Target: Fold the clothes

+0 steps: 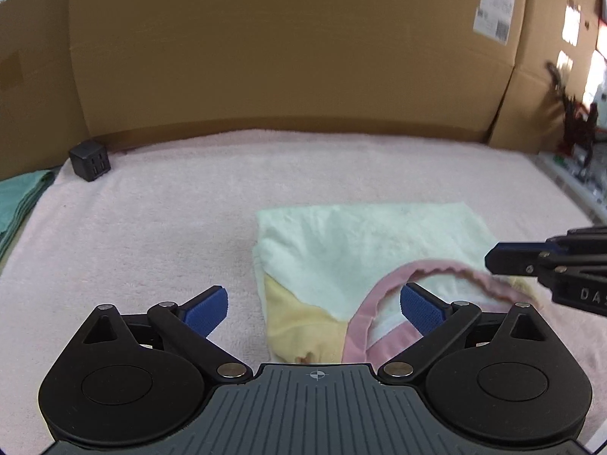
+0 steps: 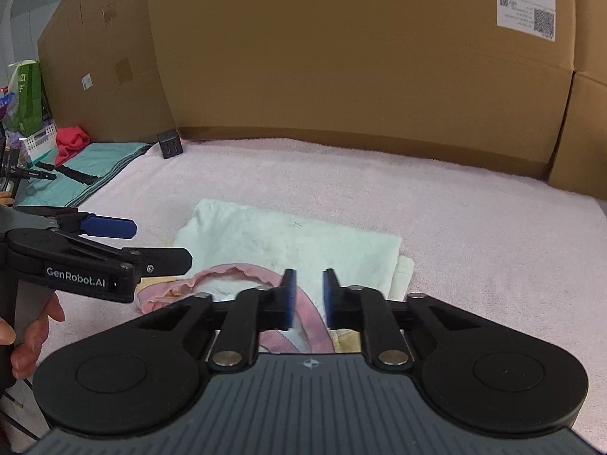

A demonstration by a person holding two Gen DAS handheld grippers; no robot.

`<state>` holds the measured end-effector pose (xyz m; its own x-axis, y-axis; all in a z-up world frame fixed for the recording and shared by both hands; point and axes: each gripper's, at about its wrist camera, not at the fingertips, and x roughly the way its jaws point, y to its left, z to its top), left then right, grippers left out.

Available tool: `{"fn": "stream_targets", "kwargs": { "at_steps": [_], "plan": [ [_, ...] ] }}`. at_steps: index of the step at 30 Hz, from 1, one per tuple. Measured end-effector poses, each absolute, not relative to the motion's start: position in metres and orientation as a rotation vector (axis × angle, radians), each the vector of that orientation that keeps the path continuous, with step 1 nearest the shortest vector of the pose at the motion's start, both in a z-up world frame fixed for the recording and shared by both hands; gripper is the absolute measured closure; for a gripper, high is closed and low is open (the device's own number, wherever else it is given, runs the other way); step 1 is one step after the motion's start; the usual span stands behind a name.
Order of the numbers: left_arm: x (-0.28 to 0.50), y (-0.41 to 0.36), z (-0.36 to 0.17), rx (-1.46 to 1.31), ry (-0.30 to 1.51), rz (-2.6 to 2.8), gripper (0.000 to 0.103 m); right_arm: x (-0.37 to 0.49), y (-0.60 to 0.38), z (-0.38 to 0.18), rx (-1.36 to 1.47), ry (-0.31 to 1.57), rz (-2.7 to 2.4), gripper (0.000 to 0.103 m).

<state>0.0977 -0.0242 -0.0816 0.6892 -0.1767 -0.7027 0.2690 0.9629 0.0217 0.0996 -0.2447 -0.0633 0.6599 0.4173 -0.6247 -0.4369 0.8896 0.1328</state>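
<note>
Here we hold the left gripper (image 1: 314,309) spread wide and the right gripper (image 2: 306,297) slightly parted, empty, both over the folded garment's (image 1: 341,250) near pink neckline (image 2: 242,276) on the pink towel (image 1: 170,197).

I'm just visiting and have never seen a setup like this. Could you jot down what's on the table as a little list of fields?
garment: small folded top, pale mint with yellow panels and a pink ruffled neckline
surface: pink towel covering the table
backdrop: cardboard boxes standing behind the table
left tongs: wide open, low over the garment's near edge
right tongs: partly open, over the pink neckline, gripping nothing
other items: black cube at the far left corner; teal cloth beside the towel, red cloth behind it
</note>
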Motion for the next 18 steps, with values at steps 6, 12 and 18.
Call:
{"fn": "stream_targets", "kwargs": {
  "at_steps": [6, 12, 18],
  "plan": [
    [0.102, -0.017, -0.086, 0.153, 0.810, -0.175, 0.002, 0.096, -0.252, -0.080, -0.090, 0.764, 0.424, 0.100],
    [0.116, -0.019, -0.044, 0.084, 0.723, -0.179, 0.000, 0.109, -0.248, -0.048, -0.056, 0.667, 0.408, 0.097],
    [0.154, -0.047, -0.078, 0.044, 0.965, -0.335, 0.002, 0.170, -0.223, -0.083, 0.012, 0.810, 0.426, 0.100]
  ]
}}
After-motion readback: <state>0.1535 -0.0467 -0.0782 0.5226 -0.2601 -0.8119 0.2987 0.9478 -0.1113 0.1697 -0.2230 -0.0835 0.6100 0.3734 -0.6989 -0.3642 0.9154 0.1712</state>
